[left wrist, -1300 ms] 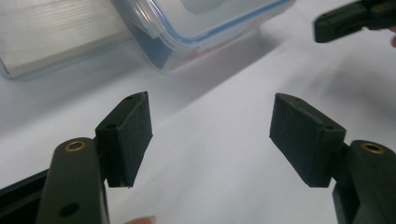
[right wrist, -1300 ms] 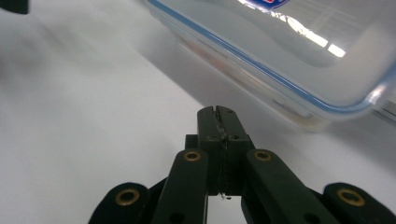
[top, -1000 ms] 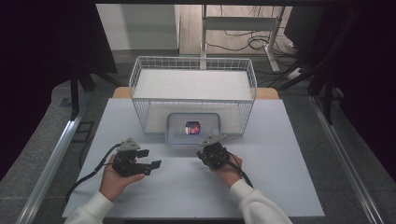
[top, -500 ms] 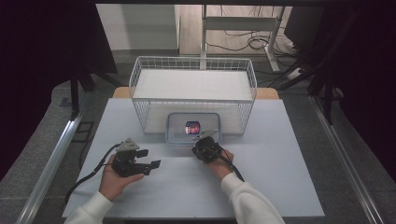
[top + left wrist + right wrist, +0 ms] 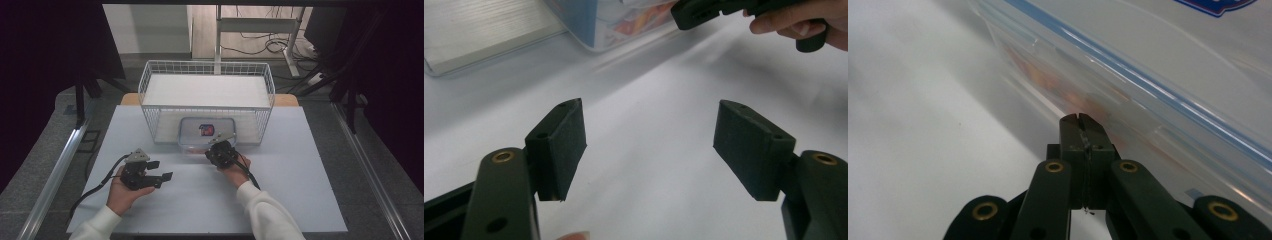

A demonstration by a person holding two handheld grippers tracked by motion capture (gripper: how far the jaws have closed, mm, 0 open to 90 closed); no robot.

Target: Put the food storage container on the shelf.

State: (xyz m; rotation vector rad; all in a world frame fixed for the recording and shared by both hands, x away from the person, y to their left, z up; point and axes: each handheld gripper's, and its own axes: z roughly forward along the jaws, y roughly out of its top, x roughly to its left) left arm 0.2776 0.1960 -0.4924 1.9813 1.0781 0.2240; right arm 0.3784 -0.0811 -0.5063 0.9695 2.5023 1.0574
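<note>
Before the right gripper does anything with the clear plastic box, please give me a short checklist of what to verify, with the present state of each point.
1. Right gripper is at the clear plastic box with the blue-edged lid: ok, its tips are right at the box's near side.
2. Right gripper is open enough to take the box edge: not ok, the jaws are pressed together with nothing between them.
3. Left gripper is out of the way: ok, it is open over the bare white table, apart from the box.
4. Box is free to move: cannot tell, it sits against the front of the white wire basket.
5. Lid is closed: cannot tell.
</note>
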